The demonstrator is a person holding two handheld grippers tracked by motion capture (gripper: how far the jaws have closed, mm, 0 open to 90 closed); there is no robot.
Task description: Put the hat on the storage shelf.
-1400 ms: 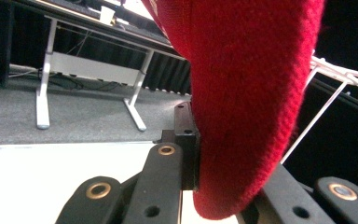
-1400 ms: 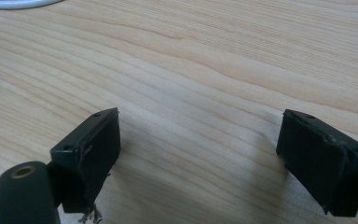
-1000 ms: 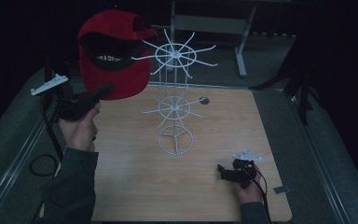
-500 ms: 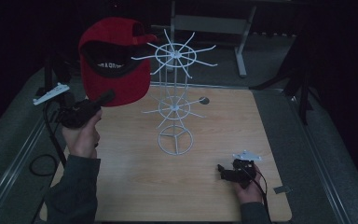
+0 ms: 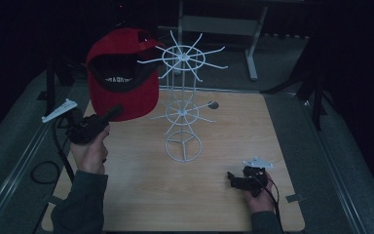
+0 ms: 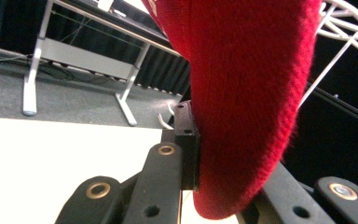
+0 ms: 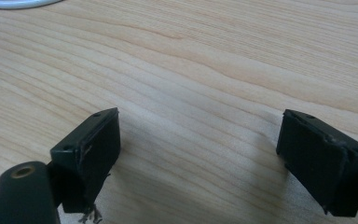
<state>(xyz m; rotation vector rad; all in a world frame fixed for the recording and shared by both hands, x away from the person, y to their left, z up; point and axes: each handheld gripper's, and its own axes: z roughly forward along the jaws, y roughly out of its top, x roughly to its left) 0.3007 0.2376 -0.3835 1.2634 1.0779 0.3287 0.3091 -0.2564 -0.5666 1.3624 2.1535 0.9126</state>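
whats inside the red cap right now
In the high view the red cap shows a dark lining with a white label whose print is too small to read. One arm of the white wire rack pokes into it. The left gripper clamps the brim.

Cap [image 6: 251, 93]: red cloth, fuzzy, matt. Rack [image 5: 182, 105]: white wire, smooth. Table [image 7: 205, 70]: pale wood grain, satin. Jaws: black plastic, matt, w/ scuffed pads.

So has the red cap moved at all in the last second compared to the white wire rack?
Yes. The red cap, clamped in the left gripper, has shifted slightly right toward the white wire rack; its crown now reaches the rack's top ring of prongs.
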